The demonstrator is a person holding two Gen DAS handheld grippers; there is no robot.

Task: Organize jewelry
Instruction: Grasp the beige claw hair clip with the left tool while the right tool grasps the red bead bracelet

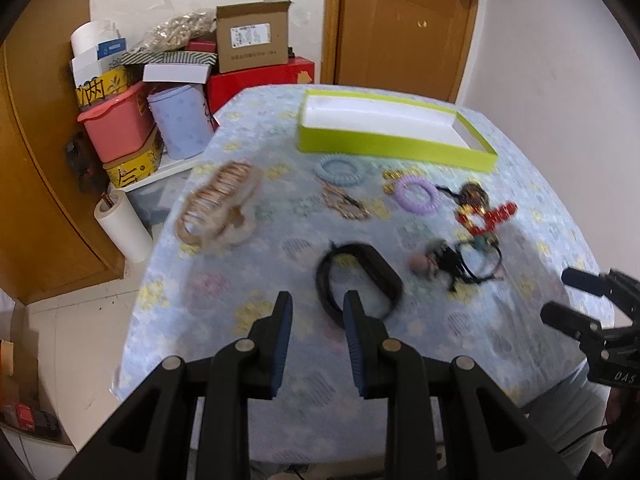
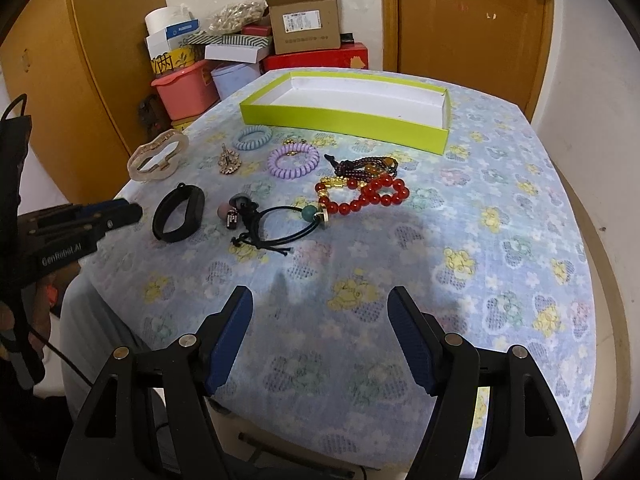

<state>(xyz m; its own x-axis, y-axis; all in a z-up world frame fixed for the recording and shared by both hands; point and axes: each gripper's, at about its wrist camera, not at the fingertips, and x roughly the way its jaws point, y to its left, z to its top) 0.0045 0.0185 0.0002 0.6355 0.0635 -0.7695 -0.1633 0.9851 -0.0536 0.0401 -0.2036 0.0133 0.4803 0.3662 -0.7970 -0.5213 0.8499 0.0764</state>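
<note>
A lime-green box (image 1: pixel 394 146) (image 2: pixel 344 122) with a white inside stands empty at the far side of the table. In front of it lie a black band (image 1: pixel 358 280) (image 2: pixel 178 214), a beige hair clip (image 1: pixel 220 206) (image 2: pixel 158 156), a blue coil tie (image 1: pixel 340 168) (image 2: pixel 252 137), a purple coil tie (image 1: pixel 418 193) (image 2: pixel 293 161), a red bead bracelet (image 1: pixel 486 216) (image 2: pixel 362 194) and black hair ties (image 2: pixel 272 222). My left gripper (image 1: pixel 318 308) is open and empty, just short of the black band. My right gripper (image 2: pixel 320 304) is open and empty over the near table.
The table has a blue flowered cloth (image 2: pixel 460 240). Stacked boxes, a pink bin (image 1: pixel 116 126) and a paper roll (image 1: pixel 122 226) crowd the floor to the left. A brown door (image 2: pixel 472 28) is behind. The table's near edge is close below both grippers.
</note>
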